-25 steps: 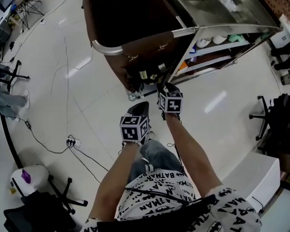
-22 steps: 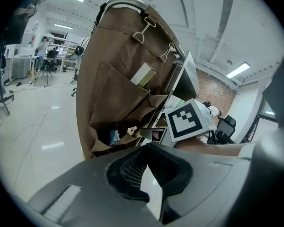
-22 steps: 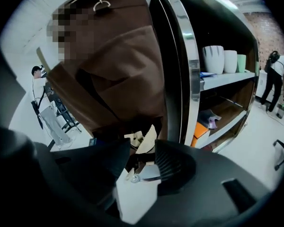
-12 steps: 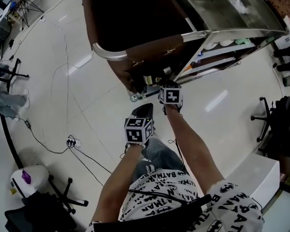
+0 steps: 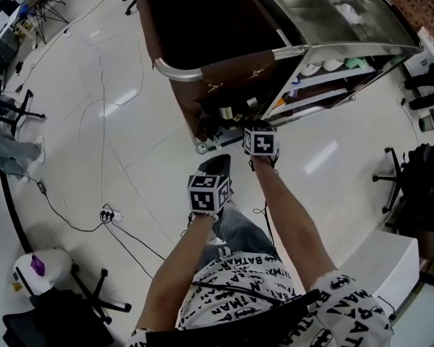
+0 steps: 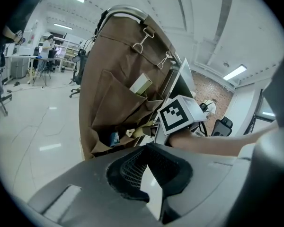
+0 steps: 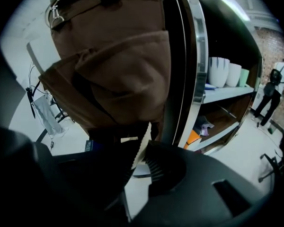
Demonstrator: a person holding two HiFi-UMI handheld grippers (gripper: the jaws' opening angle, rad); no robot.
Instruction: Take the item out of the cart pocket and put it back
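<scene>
A brown fabric bag (image 5: 224, 85) hangs on the cart's metal rail (image 5: 175, 71), with pockets low on its side (image 6: 118, 108). My right gripper (image 5: 239, 121) reaches into the lower pocket; its marker cube (image 6: 180, 113) shows in the left gripper view. Its jaws have just been closing, and a thin pale packet (image 7: 141, 148) with a toothed edge sits pinched between them. A cream card (image 6: 141, 85) stands in an upper pocket and a blue item (image 6: 114, 137) lies lower. My left gripper (image 5: 217, 163) hangs back from the cart, its tips (image 6: 149, 148) together on nothing.
The cart's steel shelves hold white bowls (image 7: 225, 71) and an orange item (image 7: 193, 137). Cables (image 5: 105, 212) trail over the white floor. Office chairs (image 5: 398, 176) stand at the right, another chair base (image 5: 94, 295) at lower left. A person (image 7: 274, 86) stands far right.
My right gripper has edged closer to the lower pocket of the bag. My left gripper stays at about the same spot behind it.
</scene>
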